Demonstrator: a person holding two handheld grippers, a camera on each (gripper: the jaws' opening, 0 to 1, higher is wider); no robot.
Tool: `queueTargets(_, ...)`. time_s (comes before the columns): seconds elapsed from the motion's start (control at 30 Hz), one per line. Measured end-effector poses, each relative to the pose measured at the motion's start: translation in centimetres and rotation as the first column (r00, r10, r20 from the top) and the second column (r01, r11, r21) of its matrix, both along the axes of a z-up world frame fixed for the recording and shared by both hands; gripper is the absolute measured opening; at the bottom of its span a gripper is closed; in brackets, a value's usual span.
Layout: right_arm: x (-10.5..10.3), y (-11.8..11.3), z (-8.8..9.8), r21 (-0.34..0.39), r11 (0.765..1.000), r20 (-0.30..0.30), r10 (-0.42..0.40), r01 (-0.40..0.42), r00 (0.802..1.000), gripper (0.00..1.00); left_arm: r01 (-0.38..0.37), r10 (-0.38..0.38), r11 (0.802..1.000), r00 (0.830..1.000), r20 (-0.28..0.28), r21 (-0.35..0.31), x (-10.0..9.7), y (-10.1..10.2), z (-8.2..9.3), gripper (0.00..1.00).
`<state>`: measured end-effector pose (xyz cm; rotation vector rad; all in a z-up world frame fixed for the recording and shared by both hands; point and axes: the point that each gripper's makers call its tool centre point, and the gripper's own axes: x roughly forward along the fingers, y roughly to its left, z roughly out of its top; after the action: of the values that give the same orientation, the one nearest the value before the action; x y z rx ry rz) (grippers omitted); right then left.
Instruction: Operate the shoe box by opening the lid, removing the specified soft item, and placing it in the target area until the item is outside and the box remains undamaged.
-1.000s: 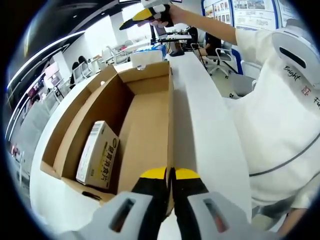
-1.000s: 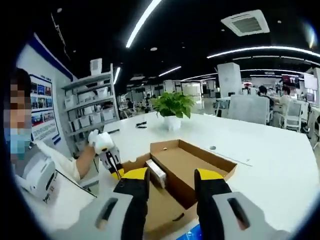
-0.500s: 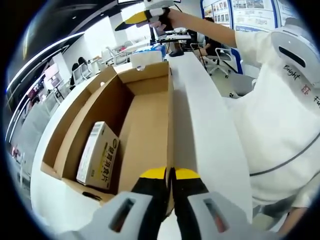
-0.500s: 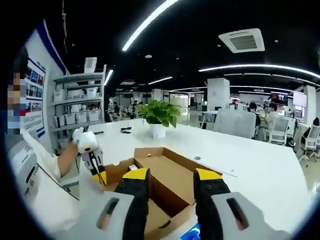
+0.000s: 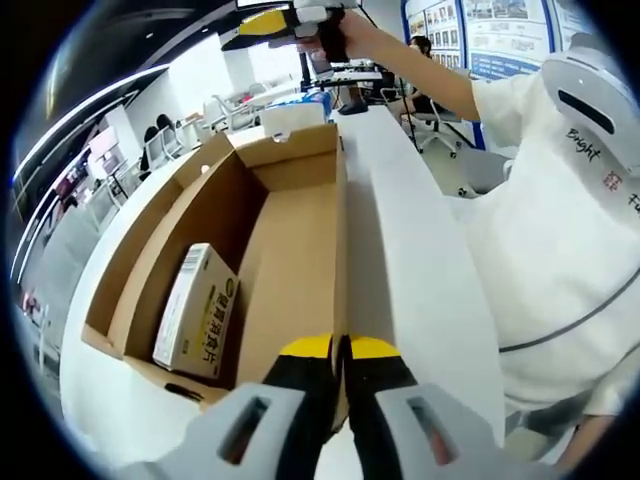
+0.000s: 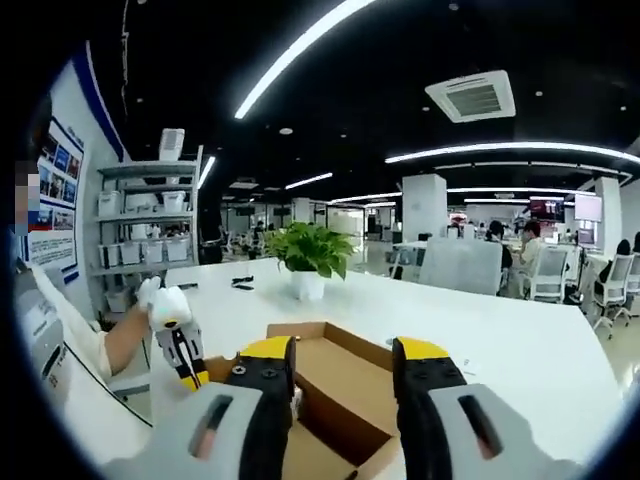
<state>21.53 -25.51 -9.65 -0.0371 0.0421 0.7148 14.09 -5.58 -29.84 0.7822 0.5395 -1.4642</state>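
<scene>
Box [image 5: 290,230] open on bench [image 5: 410,260], lid off. Small carton [image 5: 197,310] lying inside box, against left wall; no soft item discernible. Left gripper [image 5: 340,348] pinched together on box's near edge, steadying it. Right gripper [image 6: 340,352] jaws apart, held high above box, gripping nothing. Step judged: removal from opened box. Next move calls for lowering right gripper into box, closing on item, without crushing walls.
</scene>
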Motion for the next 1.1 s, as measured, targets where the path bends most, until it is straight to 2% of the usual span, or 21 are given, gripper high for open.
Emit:
queueTargets(0.03,0.0,0.3,-0.2,-0.011,1.000,-0.021,0.011,-0.011,1.000,0.38,0.000,0.000,1.000,1.000,0.001,0.000,0.0,0.0,0.0,0.03)
queueTargets(0.13,0.3,0.9,0.1,-0.032,0.999,0.002,0.009,-0.009,1.000,0.37,0.000,0.000,1.000,1.000,0.002,-0.002,0.0,0.0,0.0,0.03)
queueTargets(0.2,0.3,1.1,0.6,-0.030,1.000,0.034,0.005,-0.004,0.999,0.33,0.003,-0.003,1.000,1.000,0.006,-0.002,0.0,0.0,0.0,0.03)
queueTargets(0.43,0.7,2.0,0.4,-0.050,0.999,0.015,0.015,-0.014,1.000,0.32,0.002,-0.002,1.000,1.000,0.014,-0.011,0.0,0.0,0.0,0.03)
queueTargets(0.63,1.4,3.1,-0.6,-0.144,0.990,0.042,-0.002,0.008,0.999,0.34,0.023,-0.023,1.000,0.999,0.029,-0.011,0.0,0.0,0.0,0.03)
queueTargets(0.67,1.7,3.2,-0.5,-0.137,0.990,0.061,-0.021,0.029,0.998,0.32,0.024,-0.024,1.000,0.999,0.030,-0.010,0.0,-0.1,0.0,0.03)
queueTargets(0.73,2.4,2.9,-0.1,-0.097,0.991,0.074,-0.081,0.088,0.994,0.21,0.022,-0.021,1.000,0.999,0.028,-0.011,0.0,-0.1,0.0,0.03)
queueTargets(0.83,2.8,4.0,-0.4,-0.098,0.993,0.067,-0.056,0.063,0.996,0.25,0.017,-0.017,1.000,1.000,0.024,-0.014,0.0,-0.1,0.0,0.03)
queueTargets(1.1,3.4,6.0,0.0,-0.083,0.996,0.059,-0.037,0.042,0.998,0.24,0.037,-0.036,0.999,0.999,0.033,-0.019,-0.1,0.0,0.1,0.03)
